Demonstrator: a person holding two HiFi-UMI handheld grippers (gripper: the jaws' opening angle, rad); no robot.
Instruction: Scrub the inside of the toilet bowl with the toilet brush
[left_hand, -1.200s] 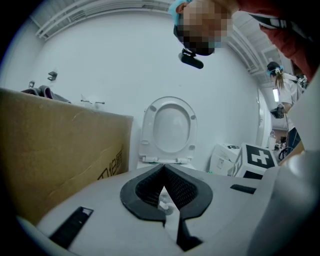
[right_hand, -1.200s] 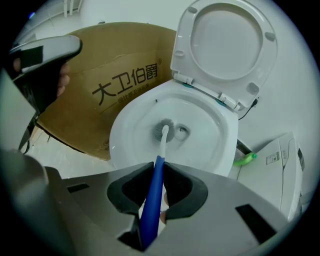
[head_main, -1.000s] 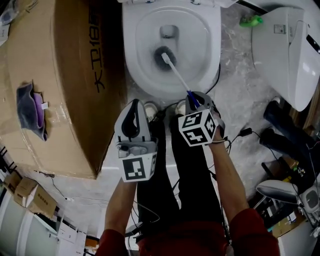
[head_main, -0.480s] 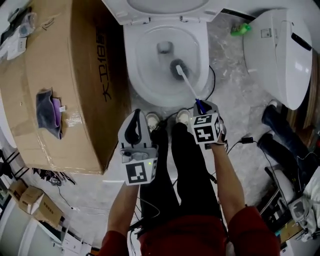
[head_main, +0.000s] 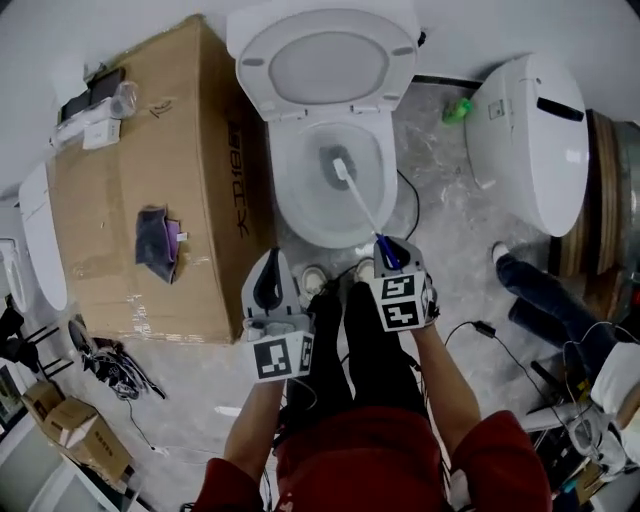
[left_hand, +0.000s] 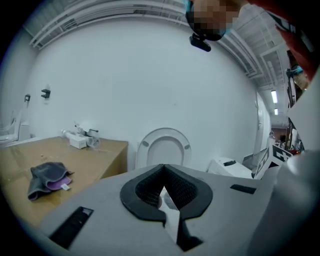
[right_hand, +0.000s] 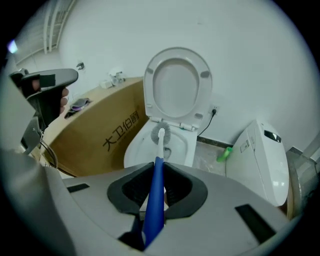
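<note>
Scrubbing appears under way: right gripper (head_main: 390, 255) clamped on toilet brush (head_main: 357, 200), its head down inside toilet bowl (head_main: 283, 190). Left gripper (head_main: 270, 280) closed, empty, idle. Scrub coverage unclear; more likely left.

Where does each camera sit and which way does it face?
Head view: on the head, steeply down on toilet bowl; forearms, legs, left gripper, right gripper show.
Left gripper view: over its shut fingers toward raised lid, wall; sleeve at right.
Right gripper view: along the clamped toilet brush into the bowl.
Shared: lid, cardboard box.

Grey floor (head_main: 440, 205) carries toilet (head_main: 283, 185), cardboard box (head_main: 205, 130), green object (head_main: 456, 110)
</note>
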